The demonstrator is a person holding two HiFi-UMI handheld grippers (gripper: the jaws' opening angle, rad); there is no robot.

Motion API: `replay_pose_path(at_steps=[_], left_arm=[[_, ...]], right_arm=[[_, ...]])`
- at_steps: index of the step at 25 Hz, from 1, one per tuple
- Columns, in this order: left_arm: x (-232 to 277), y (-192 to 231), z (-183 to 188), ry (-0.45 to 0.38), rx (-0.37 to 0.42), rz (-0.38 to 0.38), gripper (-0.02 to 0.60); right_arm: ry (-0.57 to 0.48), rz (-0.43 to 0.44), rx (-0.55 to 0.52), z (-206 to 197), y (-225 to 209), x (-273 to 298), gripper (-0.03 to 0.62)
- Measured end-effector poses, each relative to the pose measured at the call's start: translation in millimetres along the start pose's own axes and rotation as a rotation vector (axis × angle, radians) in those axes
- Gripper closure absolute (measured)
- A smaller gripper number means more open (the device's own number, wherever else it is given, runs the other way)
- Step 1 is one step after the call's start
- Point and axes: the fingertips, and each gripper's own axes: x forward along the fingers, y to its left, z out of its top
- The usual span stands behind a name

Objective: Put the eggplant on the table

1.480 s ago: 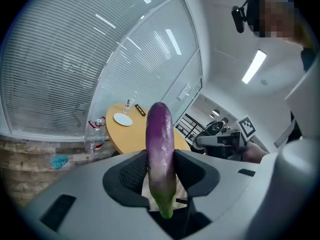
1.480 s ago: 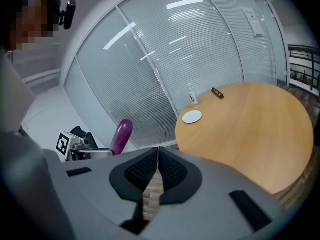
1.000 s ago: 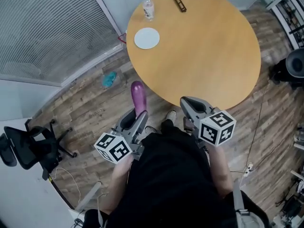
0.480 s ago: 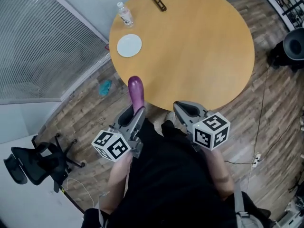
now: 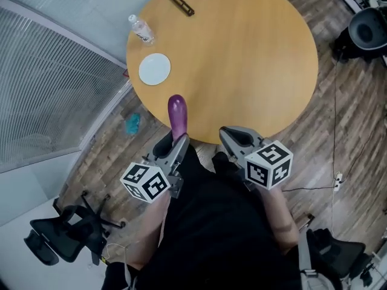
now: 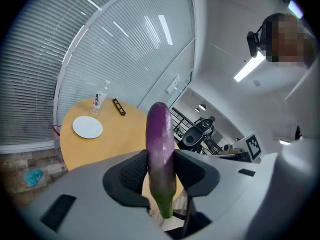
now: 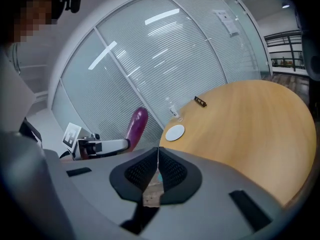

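A purple eggplant with a green stem end stands clamped in my left gripper, its purple tip reaching over the near edge of the round wooden table. In the left gripper view the eggplant rises upright between the two dark pads, which press on its sides. My right gripper hangs just short of the table's near edge, jaws closed on nothing; in the right gripper view its pads meet and the eggplant shows to the left.
On the table's far left lie a white plate, a clear water bottle and a dark bar. A teal cloth lies on the wood floor. Office chairs stand at lower left and upper right.
The table has come closer and the view has swung; the eggplant's tip now overlaps the table's near edge. Both grippers keep the same hold and pose.
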Motion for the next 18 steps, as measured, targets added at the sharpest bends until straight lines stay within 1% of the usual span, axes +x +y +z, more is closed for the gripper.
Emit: replay_pose_path(at_steps=[3,5,7,10,14,18], left_arm=[[9,26,11,0.053,-0.052,-0.021,0.405],[15,46,24,0.094,-0.053,-0.031,0.403],[20,64,38,0.133,-0.031,-0.041,0.404],[28,89,53,0.171,0.005,-0.057,0.405],[37,120,63,0.234,0.064,-0.047,0.403],[45,148,74,0.277,0.121,-0.03,0.405]], right_arm=[[-0.029,-0.044,0.032,10,5,14,0.576],[-0.045,-0.073,0.053,19,10,28,0.576],[-0.057,-0.105,0.07,28,16,45,0.576],[-0.071,-0.133,0.085,37,26,67,0.576],[-0.069,-0.157,0.085,41,37,89,0.576],[-0.093,-0.202,0.105,46,43,100,0.576]])
